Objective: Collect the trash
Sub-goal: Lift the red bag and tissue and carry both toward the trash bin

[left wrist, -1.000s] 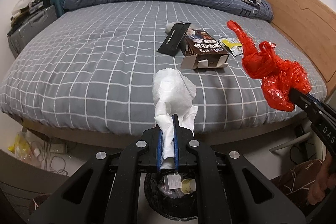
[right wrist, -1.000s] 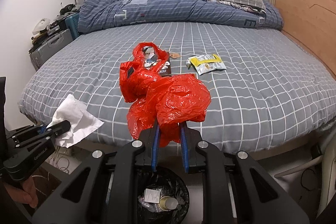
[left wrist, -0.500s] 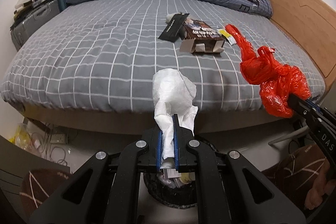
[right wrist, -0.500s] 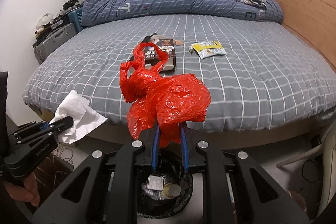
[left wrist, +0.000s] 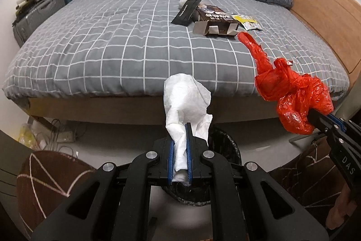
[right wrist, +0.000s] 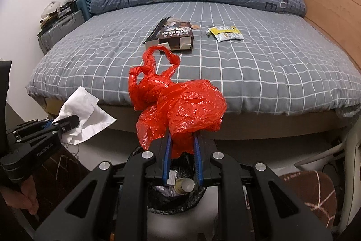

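My left gripper (left wrist: 179,128) is shut on a crumpled white tissue (left wrist: 185,101), which sticks up past the fingertips. My right gripper (right wrist: 182,136) is shut on a bunched red plastic bag (right wrist: 180,105). Both hang over the floor in front of the bed, above a black-lined trash bin (right wrist: 173,198) that holds a small bottle and scraps. The bin's rim (left wrist: 225,141) shows just behind the left fingers. From the other side I see the tissue (right wrist: 81,110) and left gripper (right wrist: 67,122), and the red bag (left wrist: 293,101) with the right gripper (left wrist: 315,115).
On the grey checked bed (right wrist: 248,64) lie a brown open carton (right wrist: 178,35), a black flat packet (left wrist: 186,11) and a yellow wrapper (right wrist: 225,32). A wooden bed frame (left wrist: 327,22) runs along the right. Suitcases (left wrist: 38,15) stand at the left wall, cables (left wrist: 61,139) on the floor.
Both grippers have drawn back from the bed and sunk a little, carrying the tissue and red bag; the bed edge and floor now fill more of each view and the bin sits below them.
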